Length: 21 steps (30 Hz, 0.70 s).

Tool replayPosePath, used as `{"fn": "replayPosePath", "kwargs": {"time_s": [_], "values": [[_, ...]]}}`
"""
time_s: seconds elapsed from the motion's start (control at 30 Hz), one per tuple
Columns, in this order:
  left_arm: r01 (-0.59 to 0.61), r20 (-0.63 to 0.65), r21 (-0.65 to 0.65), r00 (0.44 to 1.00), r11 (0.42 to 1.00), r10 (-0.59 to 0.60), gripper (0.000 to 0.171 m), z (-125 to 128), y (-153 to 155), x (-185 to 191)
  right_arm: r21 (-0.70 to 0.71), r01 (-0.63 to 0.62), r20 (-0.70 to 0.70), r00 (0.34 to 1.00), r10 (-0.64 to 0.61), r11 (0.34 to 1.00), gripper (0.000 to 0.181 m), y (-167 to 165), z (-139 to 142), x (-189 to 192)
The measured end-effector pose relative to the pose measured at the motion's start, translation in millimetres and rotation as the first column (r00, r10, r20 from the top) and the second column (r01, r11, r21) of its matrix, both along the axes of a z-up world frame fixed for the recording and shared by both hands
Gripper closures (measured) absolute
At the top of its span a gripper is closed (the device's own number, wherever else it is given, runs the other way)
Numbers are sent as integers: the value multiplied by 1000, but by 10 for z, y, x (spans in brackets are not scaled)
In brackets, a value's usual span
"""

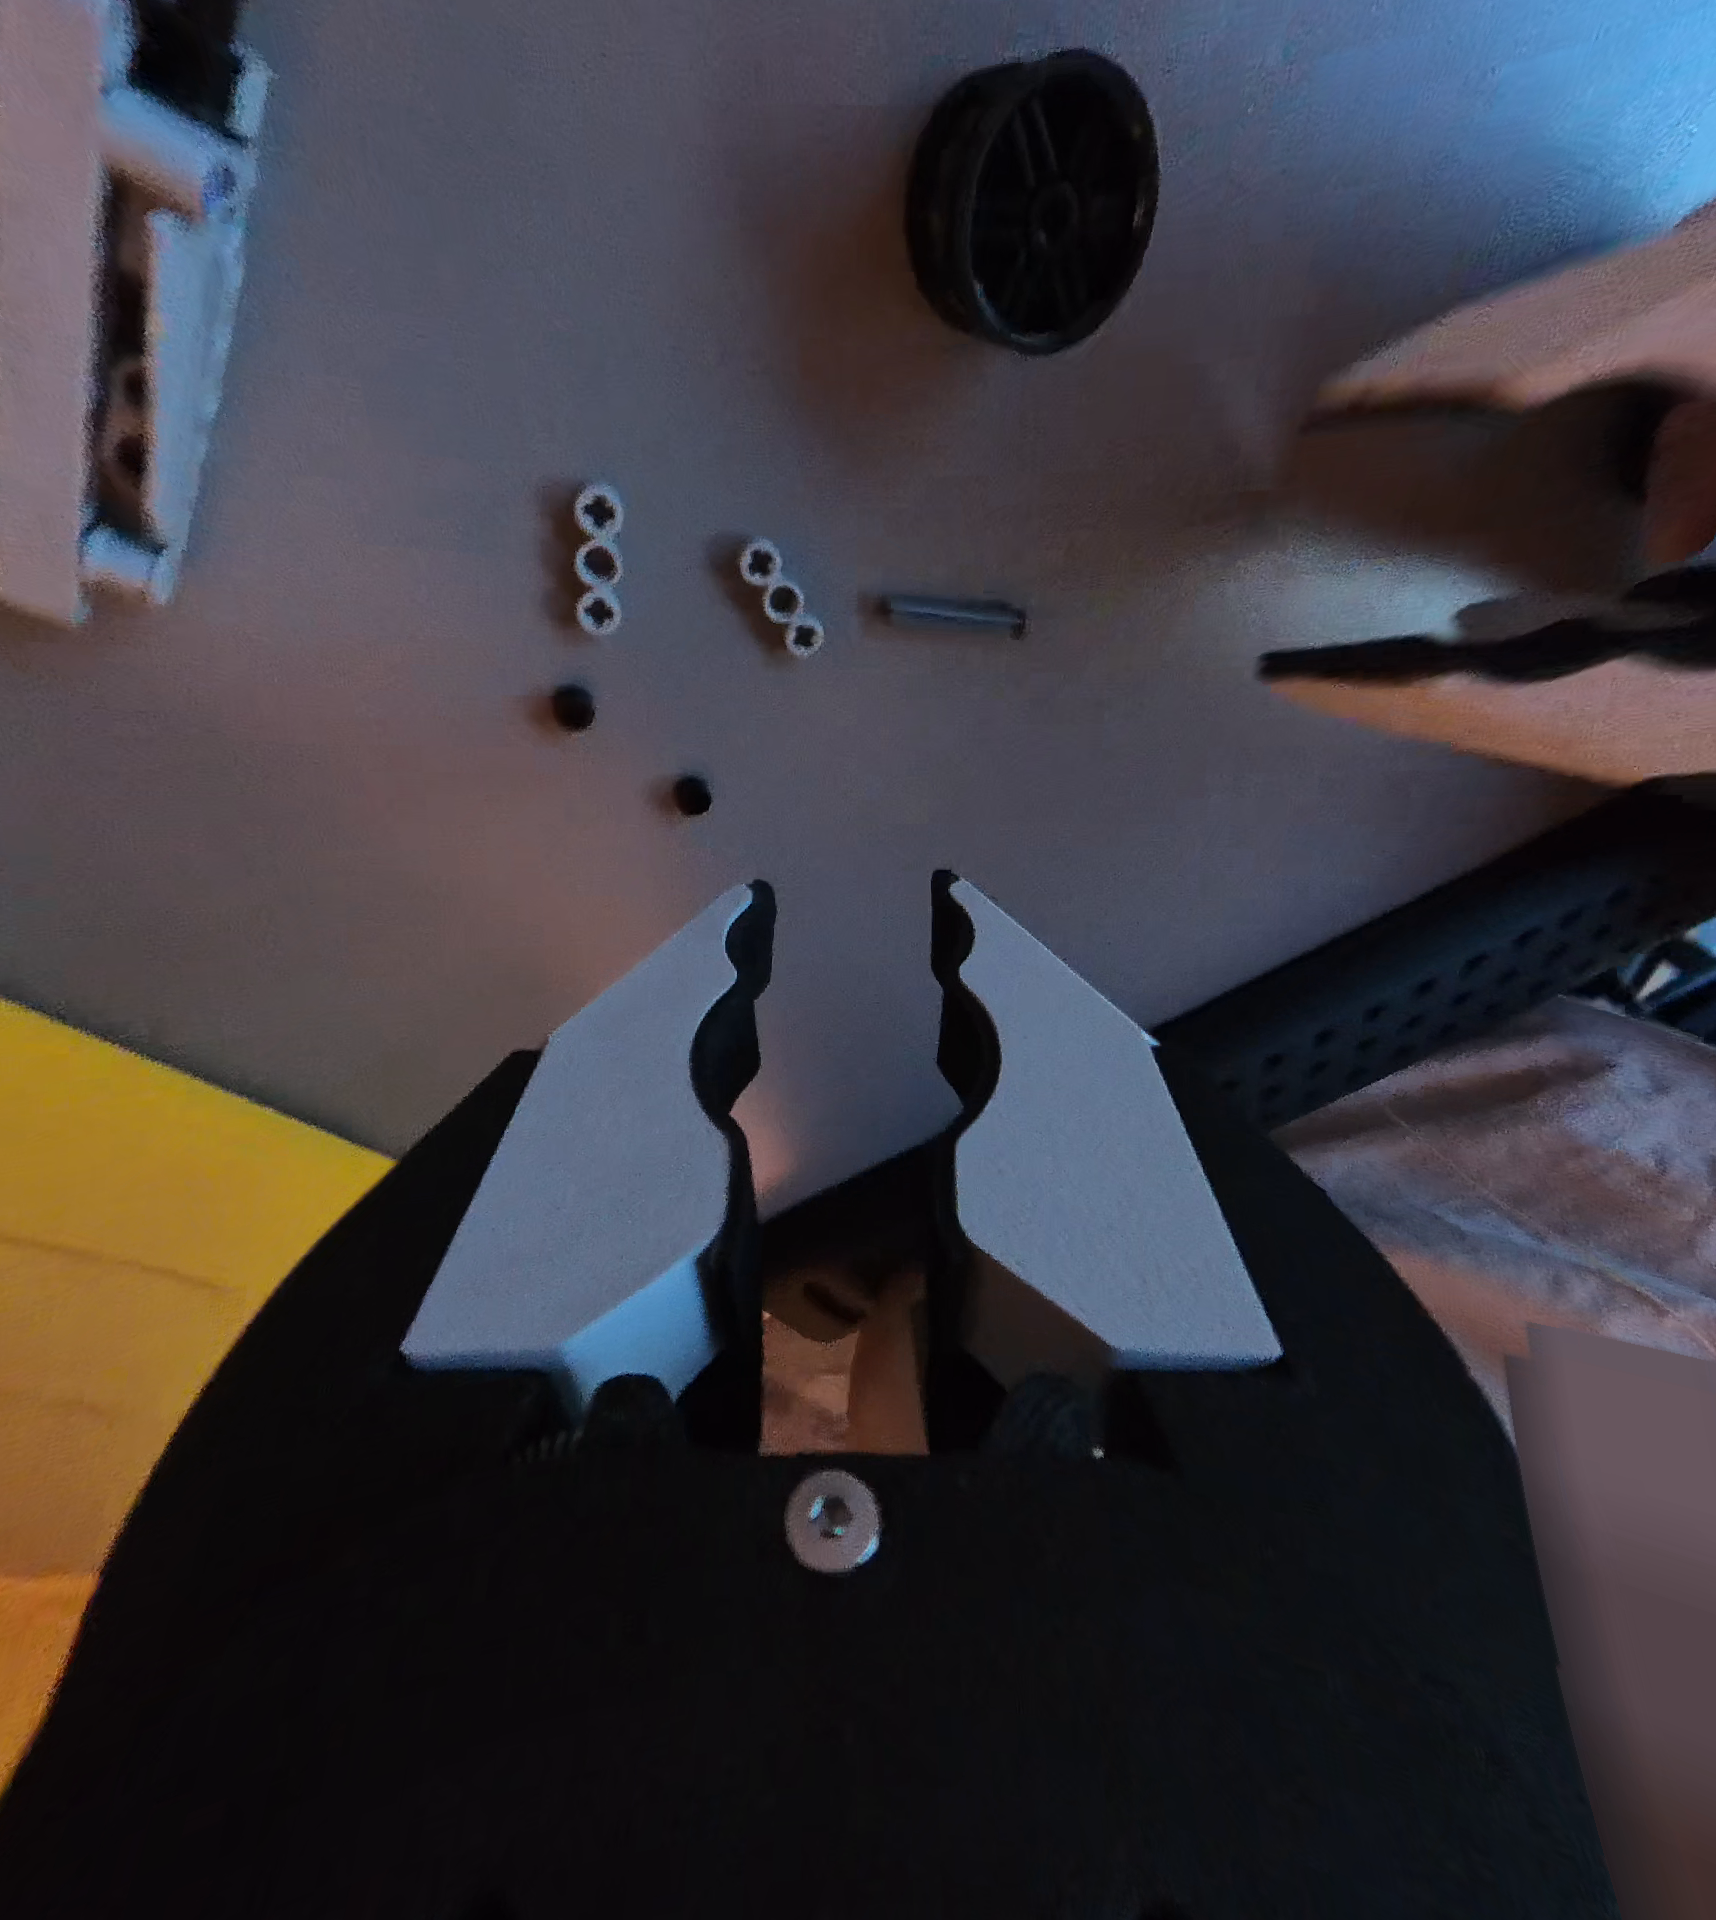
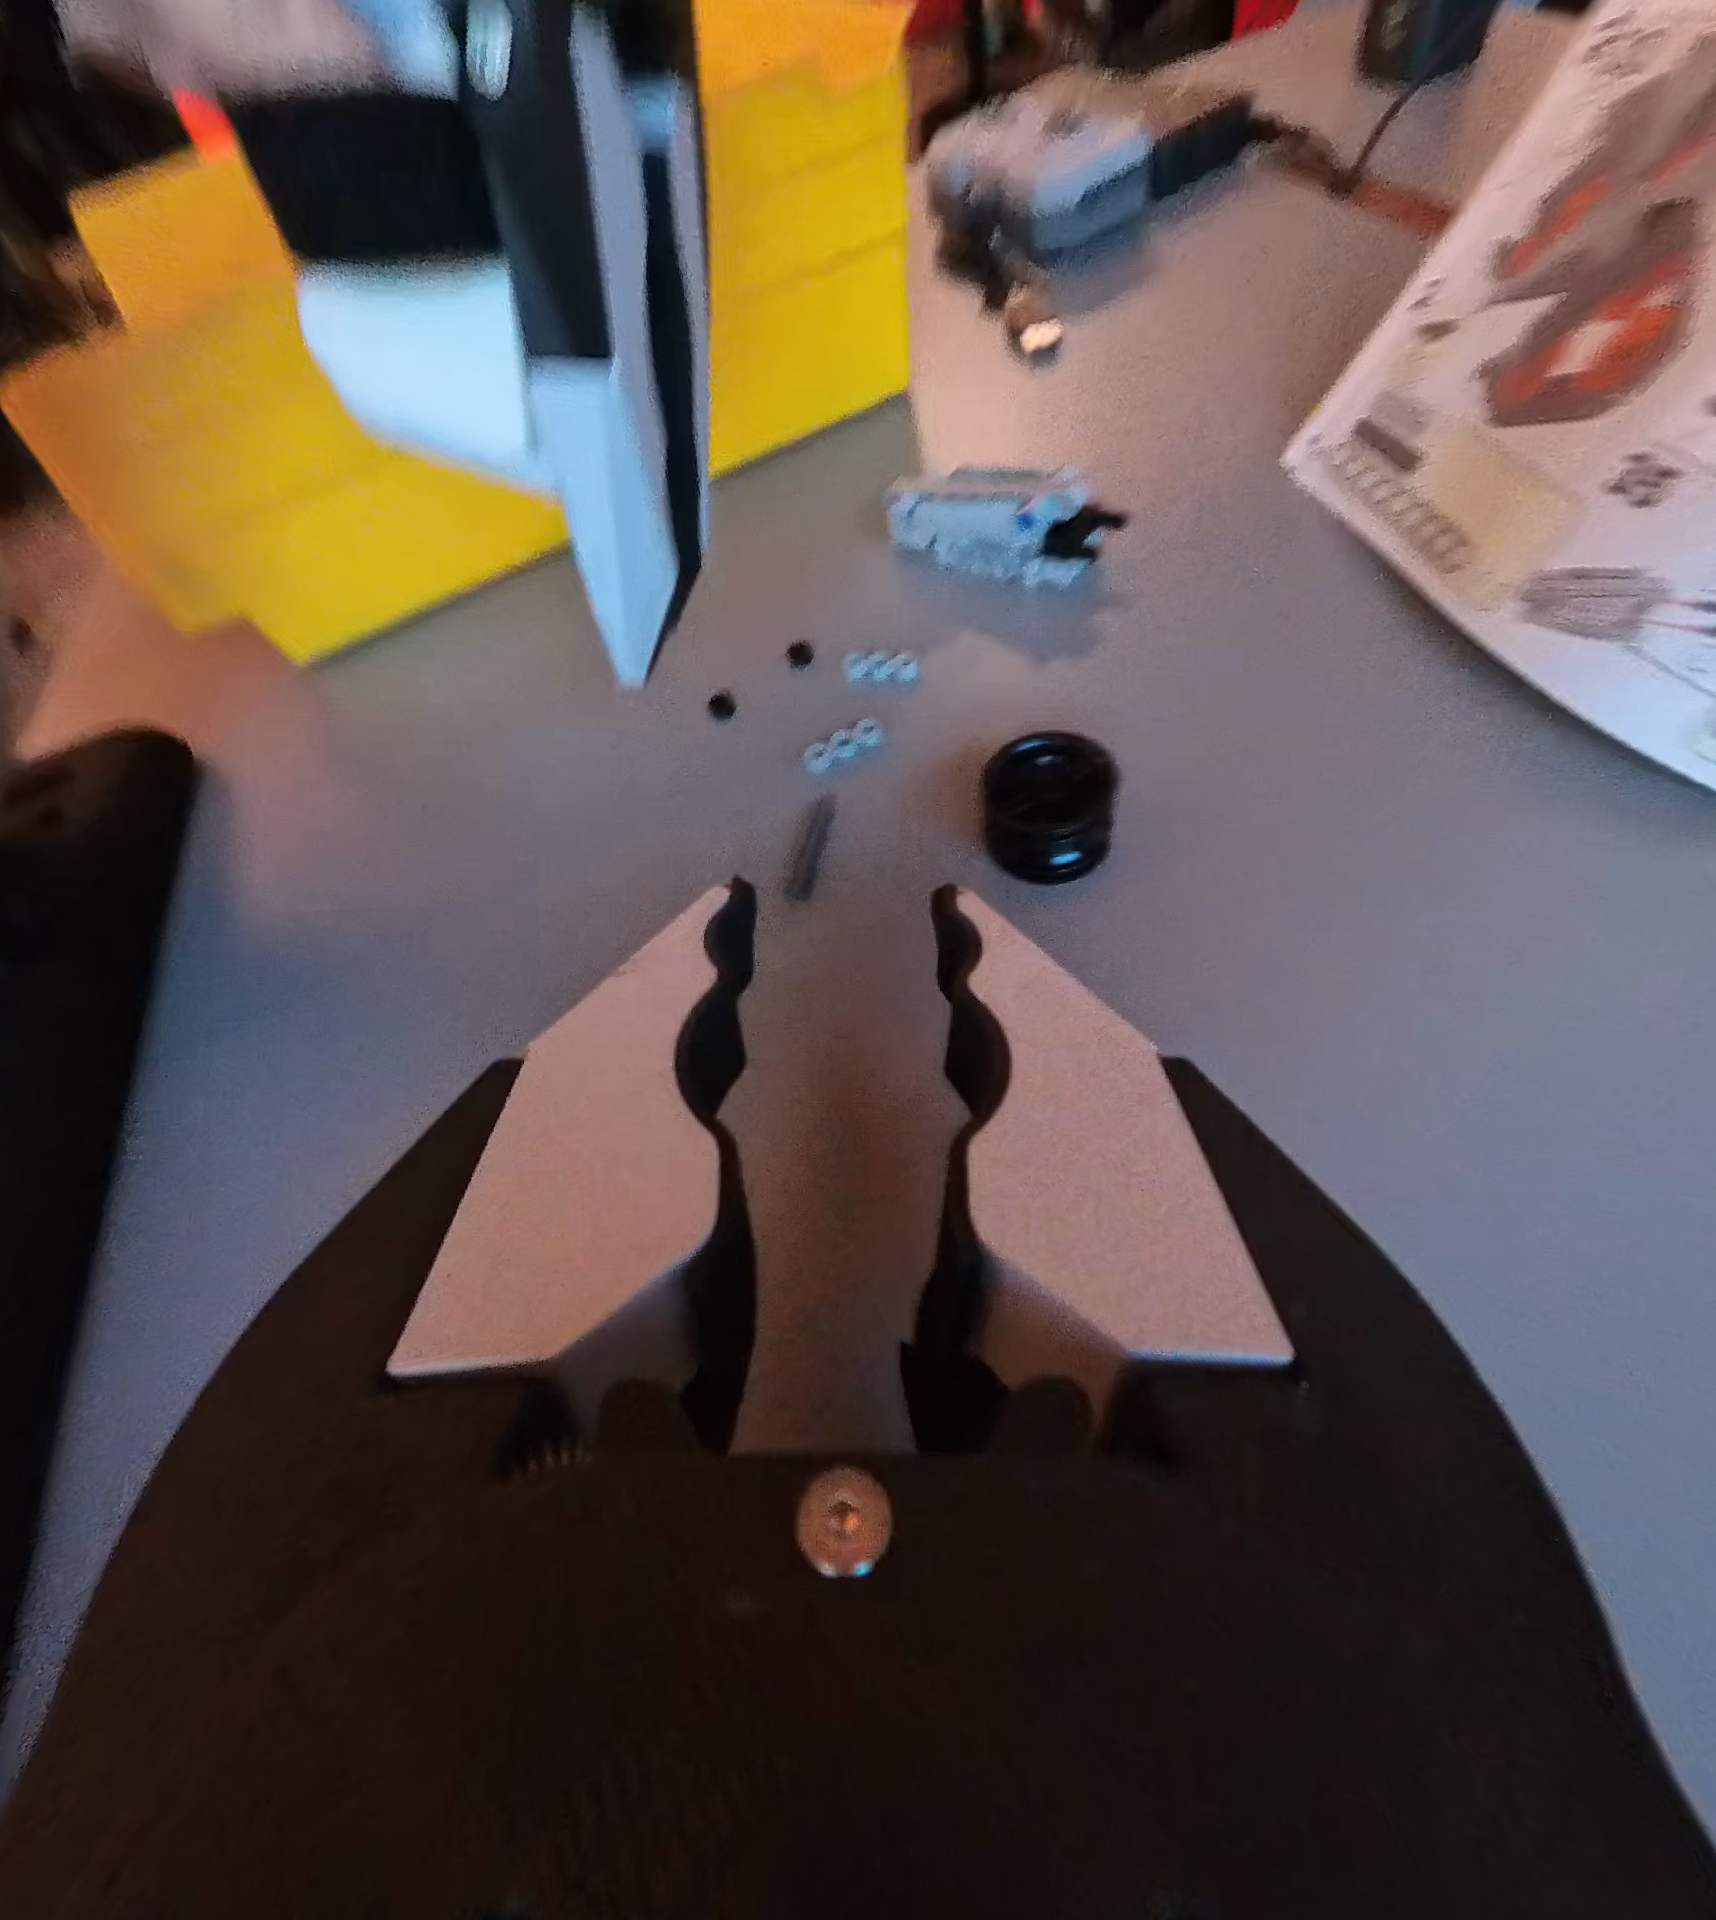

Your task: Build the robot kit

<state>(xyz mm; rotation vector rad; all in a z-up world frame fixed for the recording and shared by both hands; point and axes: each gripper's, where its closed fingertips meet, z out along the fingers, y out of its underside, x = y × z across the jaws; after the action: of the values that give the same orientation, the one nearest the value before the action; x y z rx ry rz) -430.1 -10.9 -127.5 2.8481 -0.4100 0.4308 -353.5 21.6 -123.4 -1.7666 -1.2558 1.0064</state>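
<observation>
The left gripper hangs over the grey table, pointing steeply down, its jaws a narrow gap apart and holding nothing, nearest two small black pegs. The right gripper reaches in low, nearly level with the table, jaws likewise parted and empty, its tips just short of a thin grey rod. Close by lie two short three-hole pieces and a black wheel.

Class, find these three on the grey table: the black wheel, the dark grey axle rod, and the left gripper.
black wheel (image 1: pixel 1036 203), left wrist view, on its spoked face.
dark grey axle rod (image 1: pixel 953 613), left wrist view, mid-shaft.
left gripper (image 1: pixel 852 888), left wrist view, midway between its open fingertips.
</observation>
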Motion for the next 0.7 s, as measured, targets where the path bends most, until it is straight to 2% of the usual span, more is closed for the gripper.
{"fn": "replayPosePath", "kwargs": {"time_s": [0.1, 0.2, 0.3, 0.5, 0.7], "values": [[-81, 21, 92, 997, 993, 79, 143, 195, 50, -117, 104, -38, 157, 987, 21, 994, 153, -107, -124, -168], [-174, 45, 187, 985, 967, 168, 142, 375, 95, -230, 198, -33, 286, 958, -26, 980, 152, -51, -147, -297], [-192, 70, 231, 981, 954, 180, 139, 498, 47, -247, 225, -2, 373, 924, -84, 974, 152, 26, -170, -343], [-156, 124, 310, 985, 938, 123, 134, 767, -112, -121, 118, -24, 494, 868, -37, 993, 151, -14, -330, -382], [-154, 176, 388, 980, 909, 90, 135, 955, -160, -89, 59, -38, 538, 843, 0, 998, 155, -29, -389, -419]]}}
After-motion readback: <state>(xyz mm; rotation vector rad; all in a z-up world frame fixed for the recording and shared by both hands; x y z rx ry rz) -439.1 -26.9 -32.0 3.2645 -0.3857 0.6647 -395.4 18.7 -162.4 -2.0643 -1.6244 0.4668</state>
